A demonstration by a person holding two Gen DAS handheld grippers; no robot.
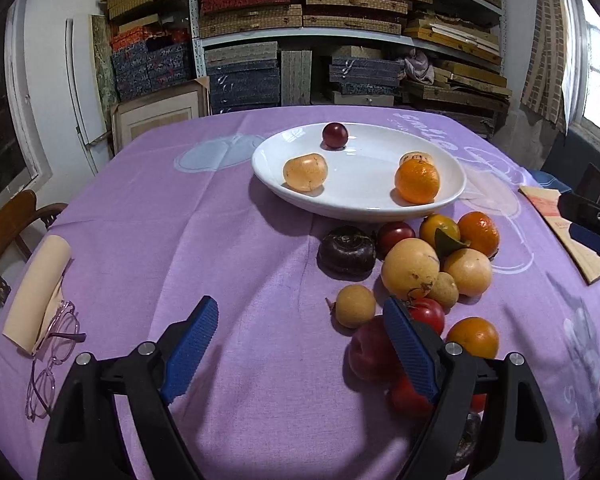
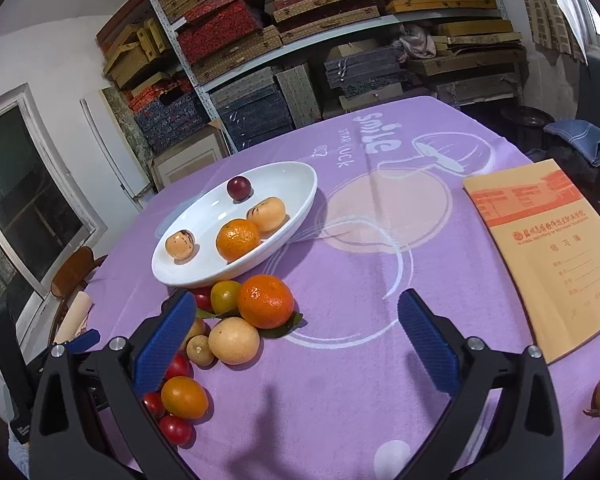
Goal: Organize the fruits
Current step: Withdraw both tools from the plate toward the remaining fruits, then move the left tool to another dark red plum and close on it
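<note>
a: what is only the left view showing?
b: eyeglasses [image 1: 52,354] lying left of the left gripper [image 1: 300,346], gaping wide, empty.
a: and the right gripper [image 2: 296,344]?
b: gaping wide too, an exercise book [image 2: 548,256] lying to its right; glossy fruits [image 2: 236,340] sitting ahead-left, more filling the white plate [image 2: 300,204] beyond.

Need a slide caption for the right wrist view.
Open right gripper over purple tablecloth; four fruits in white dish, more piled beside it.

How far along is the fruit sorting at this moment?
Early stage. Done: four fruits lie in the white plate, among them an orange and a dark plum. In hand: nothing; the left tongs and right tongs both stand open and empty. Left: the pile of fruit on the purple cloth beside the plate, over ten pieces.
</note>
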